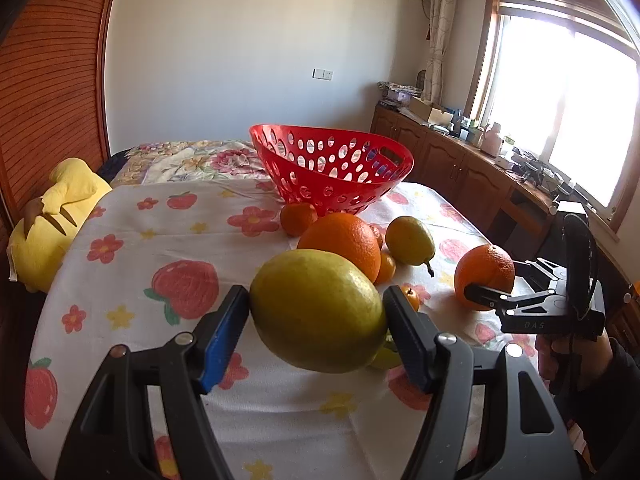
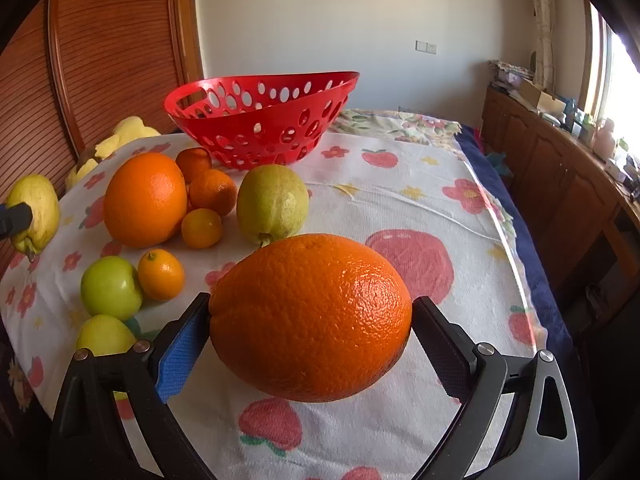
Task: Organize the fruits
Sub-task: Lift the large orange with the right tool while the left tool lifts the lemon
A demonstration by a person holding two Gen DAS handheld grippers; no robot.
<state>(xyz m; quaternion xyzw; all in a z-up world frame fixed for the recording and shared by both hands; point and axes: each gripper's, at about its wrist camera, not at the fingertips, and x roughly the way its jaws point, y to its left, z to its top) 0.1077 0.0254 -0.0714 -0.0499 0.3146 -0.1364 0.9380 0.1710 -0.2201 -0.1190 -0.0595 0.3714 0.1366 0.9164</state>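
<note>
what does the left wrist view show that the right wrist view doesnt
Only the left wrist view shows the bright window and the right claw from outside, shut on its orange.

Only the right wrist view shows two green apples and a kumquat in full.

Both show the red basket, the loose large orange, and the pear held in the left claw.

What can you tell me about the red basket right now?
The red basket is a glossy, plastic-looking bowl with oval holes all over its wall and a slot handle cut near the rim. It sits upright at the far end of the flower-print cloth, and no fruit shows through the holes or above the rim. A small orange lies right against its base. Neither gripper touches it.
</note>
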